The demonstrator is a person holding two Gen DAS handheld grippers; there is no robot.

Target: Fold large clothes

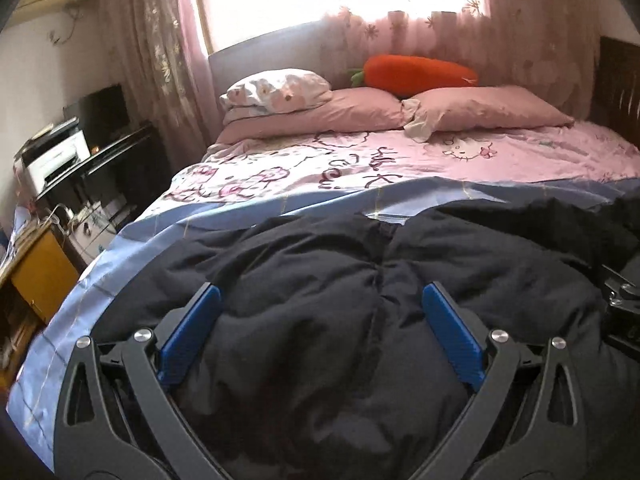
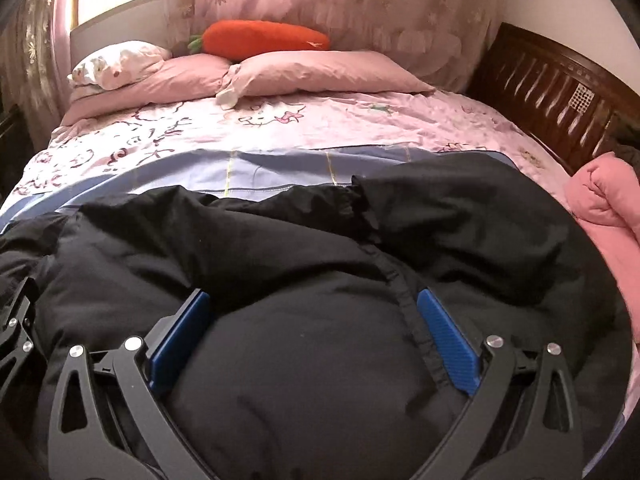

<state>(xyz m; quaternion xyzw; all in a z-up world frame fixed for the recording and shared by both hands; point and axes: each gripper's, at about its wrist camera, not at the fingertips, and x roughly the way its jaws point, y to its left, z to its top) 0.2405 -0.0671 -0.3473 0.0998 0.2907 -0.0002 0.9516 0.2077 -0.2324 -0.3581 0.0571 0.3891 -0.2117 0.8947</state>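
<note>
- sunlit bedroom with pink floral curtains [image 1: 152, 40] behind a bed [image 2: 360, 128] dressed in a pink cartoon-print sheet; two pink pillows [image 1: 480, 110] and an orange plush carrot [image 2: 264, 38] sit at the head.
- a pale blue sheet with thin yellow lines [image 2: 280, 178] is spread across the near half of the bed.
- on that blue sheet lies the black padded quilted coat [image 1: 320, 280], puffy and rumpled, filling the near part of both views; a folded pink quilt [image 2: 604, 208] sits at its right edge.
- left hand-held gripper [image 1: 322, 298] hovers low over the coat, blue pads spread wide, released and grasping nothing.
- right hand-held gripper [image 2: 314, 304] is likewise released, blue pads apart either side of a raised bulge, close to a dark seam strip [image 2: 404, 300] running down the coat.
- the right gripper's black frame shows at the right edge of the left view, so the two work side by side.
- handling, as a judgement: the coat looks soft, bulky and springy, with a smooth shell that may slip; thick padding will resist a flat crease.
- better holds are likely thin edges: the hem, the cuff [image 2: 360, 196] or the seam strip, not the puffed middle.
</note>
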